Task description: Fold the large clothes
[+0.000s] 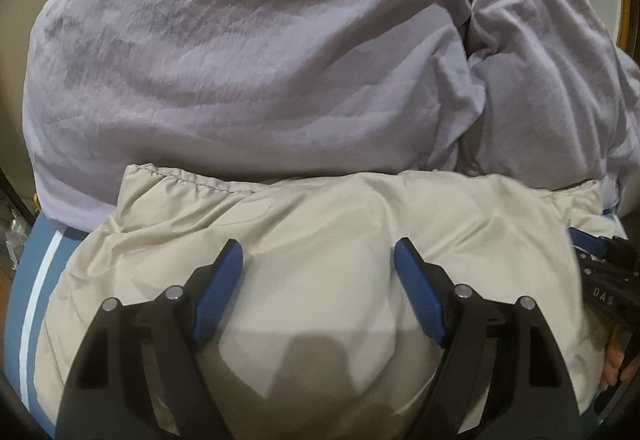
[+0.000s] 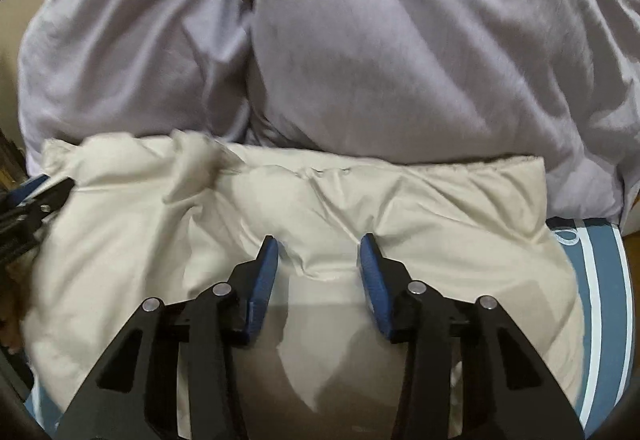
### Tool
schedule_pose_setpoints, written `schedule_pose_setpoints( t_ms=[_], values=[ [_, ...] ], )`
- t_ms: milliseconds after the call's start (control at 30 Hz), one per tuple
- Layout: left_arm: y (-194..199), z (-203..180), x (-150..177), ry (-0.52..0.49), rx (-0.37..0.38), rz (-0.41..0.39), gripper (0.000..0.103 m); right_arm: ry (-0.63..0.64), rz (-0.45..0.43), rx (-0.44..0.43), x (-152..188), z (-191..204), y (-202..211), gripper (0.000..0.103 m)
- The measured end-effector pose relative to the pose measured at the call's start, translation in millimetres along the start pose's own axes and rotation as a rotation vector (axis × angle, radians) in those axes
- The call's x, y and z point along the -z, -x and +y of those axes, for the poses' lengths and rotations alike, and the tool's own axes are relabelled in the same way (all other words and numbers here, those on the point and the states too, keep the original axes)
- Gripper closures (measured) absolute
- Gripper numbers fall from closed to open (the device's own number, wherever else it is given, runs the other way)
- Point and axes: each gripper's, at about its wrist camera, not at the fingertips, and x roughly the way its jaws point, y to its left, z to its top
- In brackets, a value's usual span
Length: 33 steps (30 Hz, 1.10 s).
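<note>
Beige jacket [image 1: 320, 224] lies puffed on a blue striped surface [image 1: 36, 272], a lilac garment [image 1: 240, 51] just behind. Left gripper [image 1: 318, 260] and right gripper [image 2: 319, 254] hover over the jacket, fingers apart, gripping nothing.

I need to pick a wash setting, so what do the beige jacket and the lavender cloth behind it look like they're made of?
The beige jacket looks like a padded synthetic shell, perhaps nylon or polyester: smooth, faintly shiny, puffed, with a stitched gathered hem. The lavender cloth looks like a thin matte woven fabric, finely crinkled all over; cotton or a washed synthetic, I can't tell which.
</note>
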Motion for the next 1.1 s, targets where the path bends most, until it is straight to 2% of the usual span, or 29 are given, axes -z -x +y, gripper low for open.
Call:
schedule_pose_setpoints(
  t_ms=[500, 800, 833, 900, 1000, 1100],
  values=[
    [-47, 12, 1, 0.073, -0.005, 0.027, 0.022, -0.016, -0.006, 0.031, -7, -1, -39, 0.058],
    [-50, 12, 9, 0.067, -0.028, 0.028, 0.020, -0.008, 0.002, 0.051, -7, 6, -48, 0.056],
    [-46, 11, 8, 0.065, -0.036, 0.033, 0.020, -0.012, 0.008, 0.054, -8, 9, -47, 0.055],
    [-37, 11, 8, 0.073, -0.040, 0.037, 0.021, -0.044, 0.008, 0.035, -6, 21, -44, 0.044],
    [-23, 11, 4, 0.092, -0.026, 0.018, 0.021, -0.075, -0.044, -0.021, -9, 27, -22, 0.031],
    [-10, 13, -5, 0.105, -0.022, -0.017, 0.021, -0.086, -0.082, -0.066, -17, 41, -7, 0.029]
  ],
)
